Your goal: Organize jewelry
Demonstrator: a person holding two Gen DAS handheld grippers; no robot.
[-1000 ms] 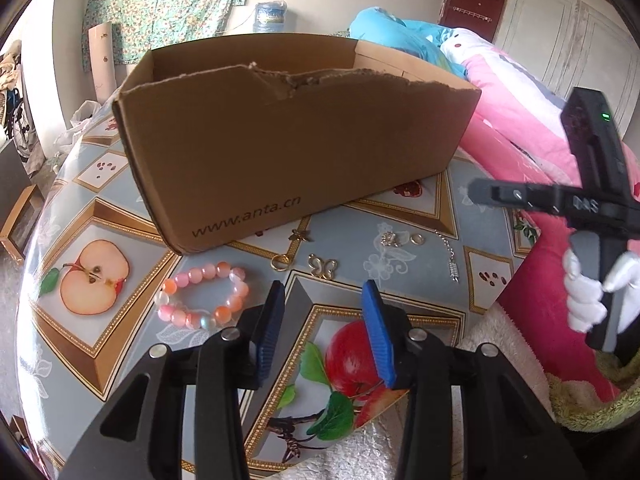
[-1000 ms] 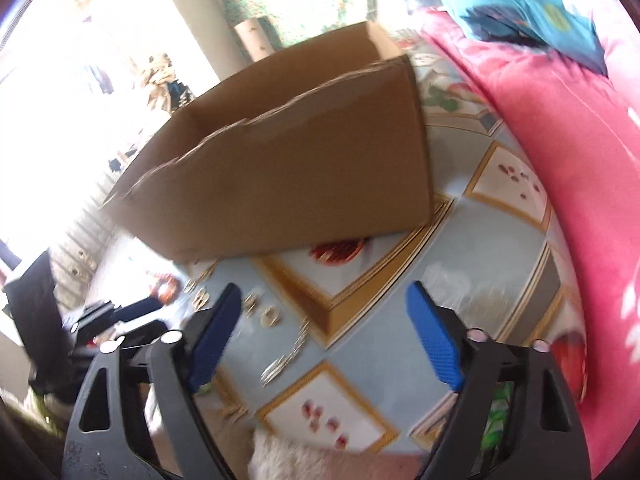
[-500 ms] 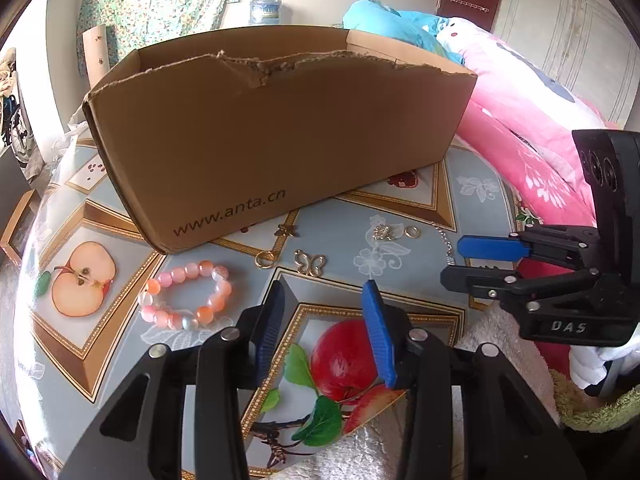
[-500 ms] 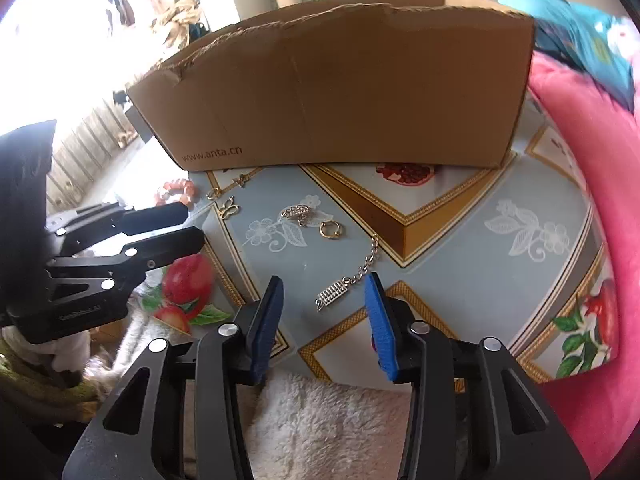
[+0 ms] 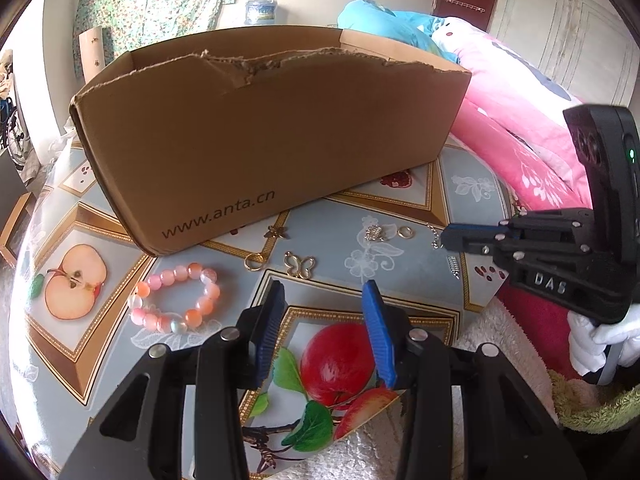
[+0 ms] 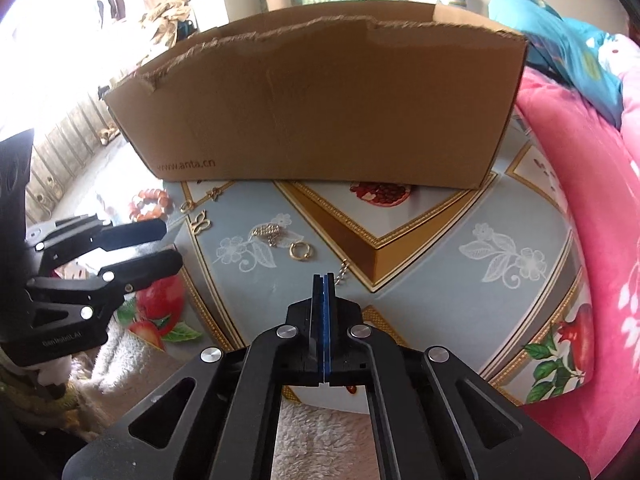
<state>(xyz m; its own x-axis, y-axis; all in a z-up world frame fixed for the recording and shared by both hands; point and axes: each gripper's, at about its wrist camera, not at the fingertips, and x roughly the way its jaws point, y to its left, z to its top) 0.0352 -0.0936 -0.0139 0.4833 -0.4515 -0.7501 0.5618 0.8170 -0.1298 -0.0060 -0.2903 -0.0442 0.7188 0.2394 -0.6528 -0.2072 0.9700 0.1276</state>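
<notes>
bedroom clutter and pink bedding (image 5: 516,120) frame a round table (image 6: 460,216) under a fruit-print cloth. biggest on it is the open cardboard box (image 5: 272,140), standing at the far side, torn along its near rim. near the box's left end lies a pink bead bracelet (image 5: 176,298); then, running right along the cloth, a gold ring (image 5: 254,262), a butterfly charm (image 5: 299,265), a small dragonfly charm (image 5: 277,233), a silver cluster (image 6: 269,233) and a gold hoop (image 6: 299,251).

smallest is the silver chain (image 6: 340,274), just right of the hoop. the right gripper (image 6: 323,280) has its tongs pressed together over the chain's near end, links trailing out beyond the tips; it looks pinched, though the contact itself is hidden. the left gripper (image 5: 324,312) hovers near the bracelet, tongs apart and empty.

to do this step well, i judge: lift straight and slow so the dangling length clears the hoop without snagging, carry high over the torn rim, and release only well inside the box.
</notes>
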